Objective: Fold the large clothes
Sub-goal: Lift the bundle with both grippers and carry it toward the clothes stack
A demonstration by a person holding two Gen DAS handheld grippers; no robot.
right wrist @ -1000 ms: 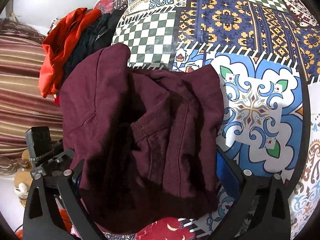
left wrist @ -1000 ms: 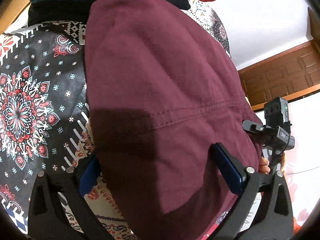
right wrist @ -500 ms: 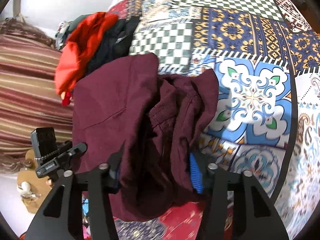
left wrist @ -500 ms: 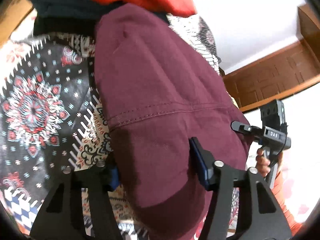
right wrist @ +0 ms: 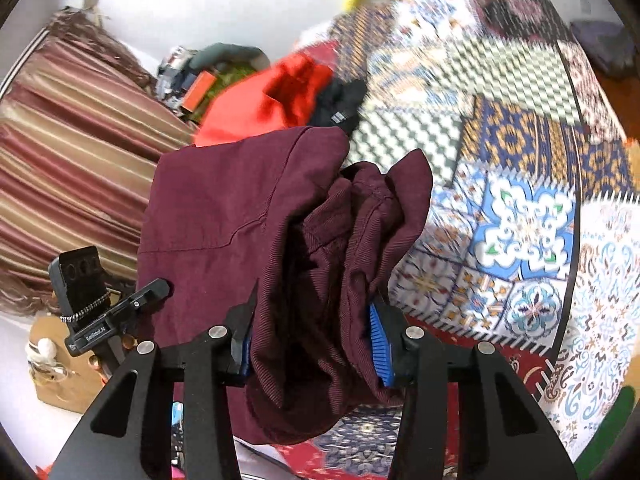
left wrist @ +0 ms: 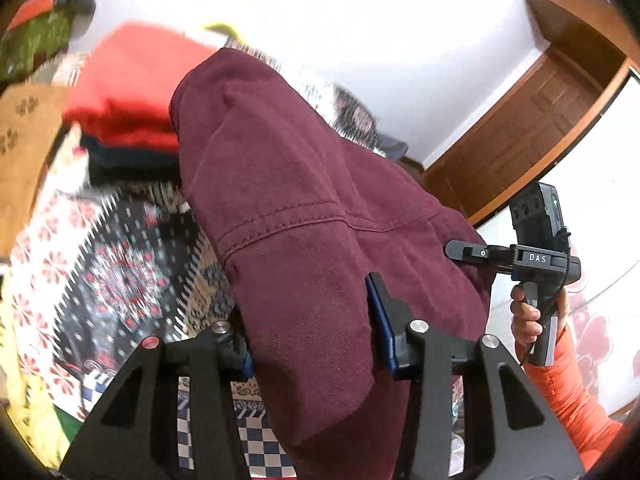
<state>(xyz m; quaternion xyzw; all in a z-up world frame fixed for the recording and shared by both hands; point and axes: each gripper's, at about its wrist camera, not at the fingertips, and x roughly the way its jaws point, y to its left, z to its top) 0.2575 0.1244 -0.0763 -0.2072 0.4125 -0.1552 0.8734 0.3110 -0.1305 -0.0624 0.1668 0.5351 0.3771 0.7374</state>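
The maroon garment (left wrist: 304,240), a heavy twill piece with a stitched seam across it, hangs between both grippers, stretching up and away from the jaws toward the folded pile beyond. The left gripper (left wrist: 312,344) has the cloth bunched between its blue pads (left wrist: 382,320), its jaws closing on the fabric and set at a middling width; a loose flap of the garment drops below them. The right gripper (right wrist: 312,336) holds a thicker wad of the same garment (right wrist: 248,216), several folds and a ribbed hem crowded between its jaws, which are also closing on it. Past the left jaws lie a red folded garment (left wrist: 132,92) on a dark one (left wrist: 128,158), both on the patterned bedspread (left wrist: 104,264). To the right of the left jaws, a hand (left wrist: 528,316) in an orange sleeve (left wrist: 568,392) grips the other tool's handle. Beyond the right jaws the bedspread (right wrist: 520,208) shows checks and blue floral tiles; a striped curtain (right wrist: 72,152) hangs off to their left, and the red garment (right wrist: 260,104) sits above the maroon cloth
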